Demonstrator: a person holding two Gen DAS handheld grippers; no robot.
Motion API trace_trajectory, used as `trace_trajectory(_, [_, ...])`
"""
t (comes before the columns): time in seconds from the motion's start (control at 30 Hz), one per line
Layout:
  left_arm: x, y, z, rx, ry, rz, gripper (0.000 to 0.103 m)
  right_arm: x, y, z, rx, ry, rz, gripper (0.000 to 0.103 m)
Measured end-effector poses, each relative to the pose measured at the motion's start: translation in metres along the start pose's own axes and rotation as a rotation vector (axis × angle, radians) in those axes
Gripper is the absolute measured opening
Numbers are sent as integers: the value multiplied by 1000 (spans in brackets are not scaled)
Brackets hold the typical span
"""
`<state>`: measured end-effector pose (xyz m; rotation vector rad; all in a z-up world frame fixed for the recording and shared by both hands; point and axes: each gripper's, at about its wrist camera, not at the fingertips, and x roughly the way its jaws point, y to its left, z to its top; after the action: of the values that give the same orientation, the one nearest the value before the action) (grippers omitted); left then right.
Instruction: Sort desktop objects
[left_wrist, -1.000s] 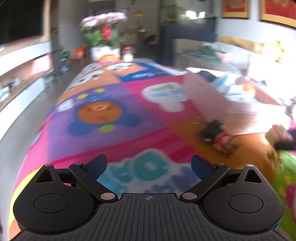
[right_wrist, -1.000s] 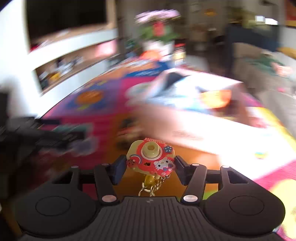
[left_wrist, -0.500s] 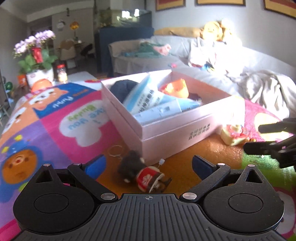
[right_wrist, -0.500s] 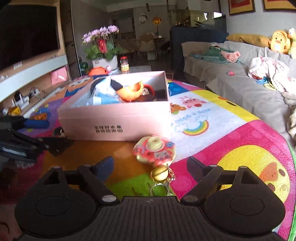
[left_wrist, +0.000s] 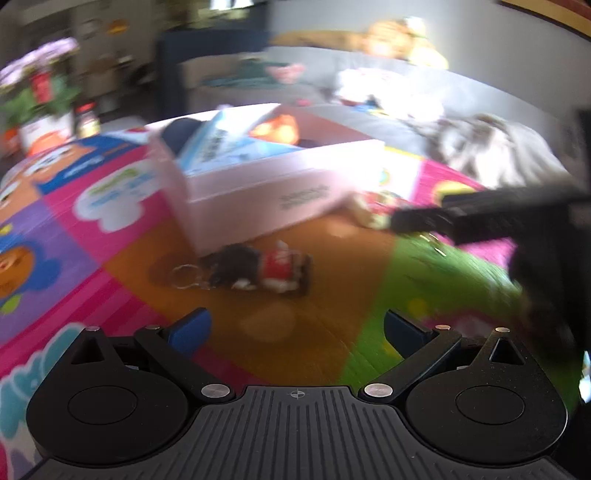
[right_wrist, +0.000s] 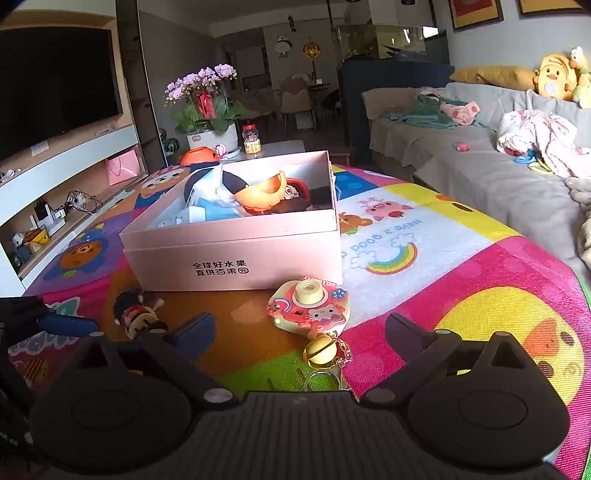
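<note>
Released since a second ago, the camera charm (right_wrist: 309, 309) now lies on the mat (right_wrist: 424, 236) just before the pink box (right_wrist: 236, 254) between the right gripper (right_wrist: 299, 328)'s just-opened, empty jaws, the left gripper (left_wrist: 295, 328) likewise wide and empty — light, hard plastic, best pinched across its body, not its loose chain.

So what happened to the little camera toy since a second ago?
The right gripper let it go: its jaws have just been opening, and the camera keychain now lies free on the mat by the pink box. The left gripper swung toward the doll keychain, jaws open and empty as before. The box stayed put.
</note>
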<state>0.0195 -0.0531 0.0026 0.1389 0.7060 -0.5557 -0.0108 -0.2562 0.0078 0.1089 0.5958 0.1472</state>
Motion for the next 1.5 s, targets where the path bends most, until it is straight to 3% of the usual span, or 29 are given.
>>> trace_trajectory(0.13, [13, 1, 14, -13, -49, 102, 102, -3, 0, -1, 10, -5, -12, 99])
trace_trajectory(0.27, [25, 4, 25, -9, -51, 130, 79, -4, 0, -2, 13, -16, -18, 99])
trace_trajectory(0.37, [35, 3, 27, -15, -33, 143, 71, -4, 0, -2, 16, -13, -19, 99])
trace_trajectory(0.77, [-15, -14, -15, 42, -11, 115, 71, 1, 6, 0, -7, 13, -40, 99])
trace_trajectory(0.9, [-27, -11, -23, 23, -10, 124, 85, 14, 13, 6, -31, 70, -48, 99])
trace_trajectory(1.03, [-27, -9, -24, 2, -11, 110, 88, 29, 21, 18, -62, 74, -77, 99])
trace_trajectory(1.07, [-27, -9, -25, 3, -12, 102, 90, 34, 24, 21, -71, 73, -85, 96])
trace_trajectory(1.2, [-27, -11, -23, -1, -21, 100, 92, 51, 29, 24, -84, 151, -88, 58])
trace_trajectory(1.5, [-2, -12, -6, -45, -9, 141, 86, 20, 24, 17, -54, 208, 12, 58])
